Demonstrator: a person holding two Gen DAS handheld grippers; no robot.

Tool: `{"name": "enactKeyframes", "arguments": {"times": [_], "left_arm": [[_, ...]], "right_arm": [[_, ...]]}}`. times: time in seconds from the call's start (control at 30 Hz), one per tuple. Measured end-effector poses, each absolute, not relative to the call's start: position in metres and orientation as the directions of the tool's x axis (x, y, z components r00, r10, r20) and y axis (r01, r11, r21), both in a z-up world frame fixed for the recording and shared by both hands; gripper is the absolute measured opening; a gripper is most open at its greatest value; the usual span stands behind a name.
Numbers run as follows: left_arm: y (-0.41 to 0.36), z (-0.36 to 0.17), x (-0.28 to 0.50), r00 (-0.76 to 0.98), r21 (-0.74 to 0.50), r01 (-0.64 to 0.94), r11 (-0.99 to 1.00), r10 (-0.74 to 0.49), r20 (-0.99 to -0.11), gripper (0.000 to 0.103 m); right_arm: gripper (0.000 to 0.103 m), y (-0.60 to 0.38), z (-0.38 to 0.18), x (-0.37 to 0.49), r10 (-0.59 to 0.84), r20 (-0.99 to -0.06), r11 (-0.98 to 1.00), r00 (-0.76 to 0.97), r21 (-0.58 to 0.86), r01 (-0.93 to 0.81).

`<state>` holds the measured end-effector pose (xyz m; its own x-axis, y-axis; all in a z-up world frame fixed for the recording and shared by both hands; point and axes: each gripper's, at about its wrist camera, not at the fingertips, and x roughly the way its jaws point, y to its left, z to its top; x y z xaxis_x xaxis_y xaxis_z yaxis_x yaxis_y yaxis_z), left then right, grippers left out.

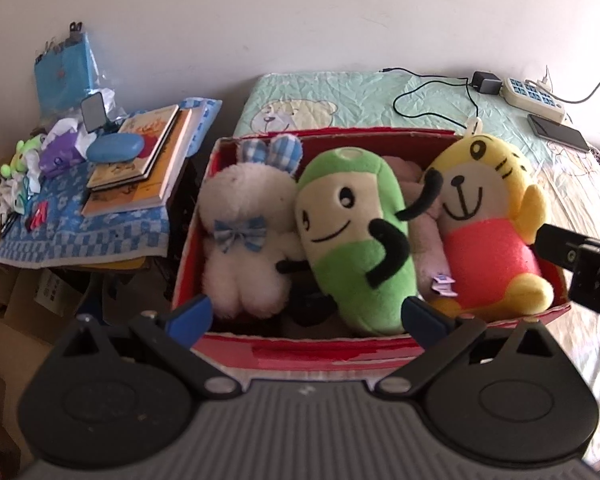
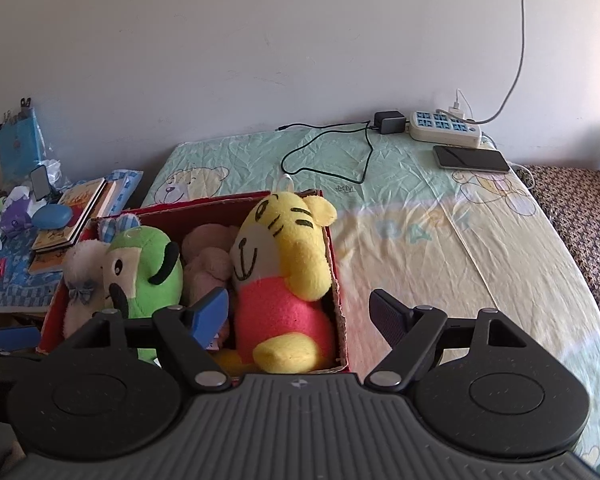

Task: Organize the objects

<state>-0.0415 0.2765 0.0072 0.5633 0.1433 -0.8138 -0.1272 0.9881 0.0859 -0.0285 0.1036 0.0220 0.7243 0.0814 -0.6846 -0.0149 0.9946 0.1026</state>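
A red cardboard box sits on the bed and holds several plush toys: a white bunny, a green doll, a pink one underneath, and a yellow tiger at the right end. My left gripper is open and empty over the box's near edge. My right gripper is open and empty, its fingers either side of the tiger and the box's right wall. It also shows at the right edge of the left wrist view.
A side table at the left carries books, a blue case, small toys and a blue bag. On the bed near the wall lie a power strip, a charger with black cable and a phone.
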Motion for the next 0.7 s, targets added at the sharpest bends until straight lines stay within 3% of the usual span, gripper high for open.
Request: {"name": "enactKeyframes", "arguments": {"times": [0.7], "left_arm": [[0.295, -0.004, -0.033, 0.568, 0.062, -0.091, 0.994, 0.103, -0.817, 0.101]], "right_arm": [[0.079, 0.122, 0.01, -0.021, 0.076, -0.713, 0.996, 0.697, 0.093, -0.013]]}}
